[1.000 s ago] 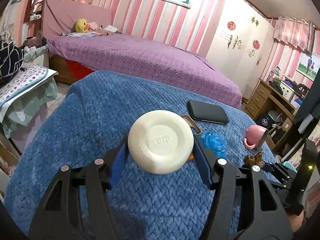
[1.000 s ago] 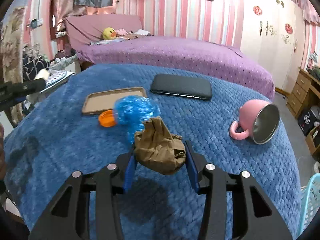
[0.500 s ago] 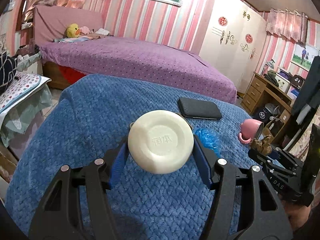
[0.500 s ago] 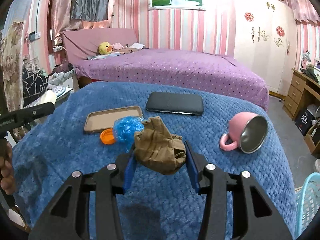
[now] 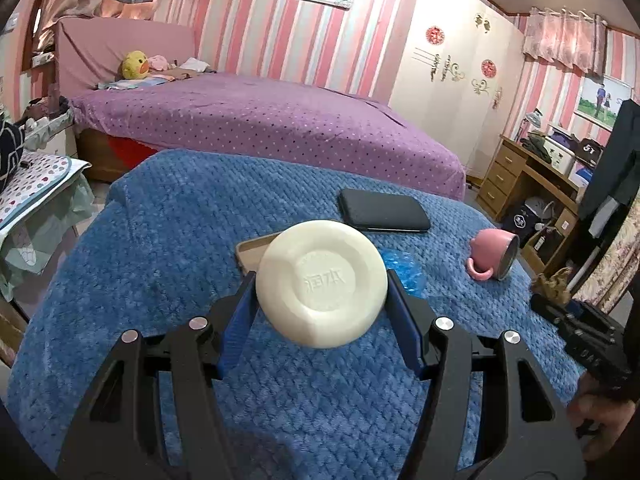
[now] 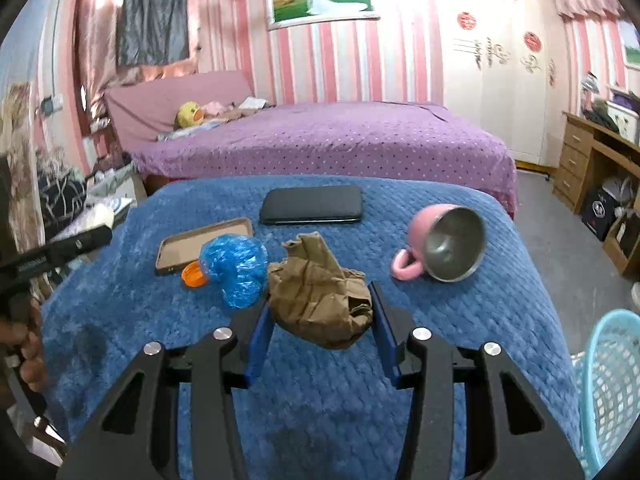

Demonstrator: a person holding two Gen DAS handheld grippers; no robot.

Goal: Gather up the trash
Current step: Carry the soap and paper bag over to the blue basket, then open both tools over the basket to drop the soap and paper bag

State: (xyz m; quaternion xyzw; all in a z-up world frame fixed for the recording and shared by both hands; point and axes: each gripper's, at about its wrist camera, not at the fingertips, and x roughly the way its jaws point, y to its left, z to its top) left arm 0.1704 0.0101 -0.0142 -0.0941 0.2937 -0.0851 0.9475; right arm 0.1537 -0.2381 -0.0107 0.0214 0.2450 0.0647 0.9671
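On the blanket the phone lay behind the phone case. The bottle cap touched the plastic wad, with the tipped mug well right. The basket stood right of the table.

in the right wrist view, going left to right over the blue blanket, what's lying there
phone case → orange cap → blue plastic wad → pink mug, lying on its side.

A black phone is lying at frame centre beside a tan case, while a pink mug is tipping sideways right of centre.
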